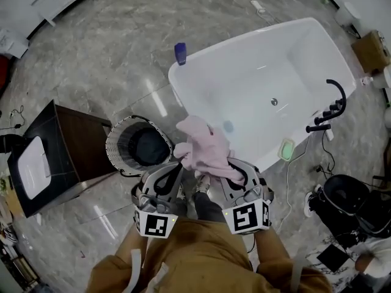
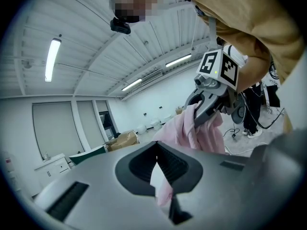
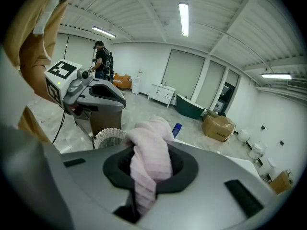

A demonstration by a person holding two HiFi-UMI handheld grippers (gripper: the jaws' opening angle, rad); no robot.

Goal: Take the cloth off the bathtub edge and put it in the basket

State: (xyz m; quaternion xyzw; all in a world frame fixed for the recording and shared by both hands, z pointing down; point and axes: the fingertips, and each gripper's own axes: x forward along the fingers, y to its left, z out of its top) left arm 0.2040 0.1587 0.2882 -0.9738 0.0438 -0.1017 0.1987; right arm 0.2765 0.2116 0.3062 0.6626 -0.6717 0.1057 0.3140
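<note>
With the fingers of the left gripper (image 1: pixel 178 165) pinched on a thin fold and those of the right gripper (image 1: pixel 232 166) clamped on a thick bunch, the cloth (image 1: pixel 204 146) hangs gathered between them, apparently clear of the bathtub (image 1: pixel 244 43) edge, near the basket (image 1: pixel 113 142), likely ready for carrying over.

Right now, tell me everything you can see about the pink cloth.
The pink cloth is pale, soft and fluffy, like terry towelling, crumpled into a bunched lump with drooping folds. Both claws clamp it: the left claw pinches a thin edge, and the right claw grips a thick fold. It hangs between them, seemingly clear of the bathtub, near its front rim and beside the basket. Nothing else visibly touches it.
</note>
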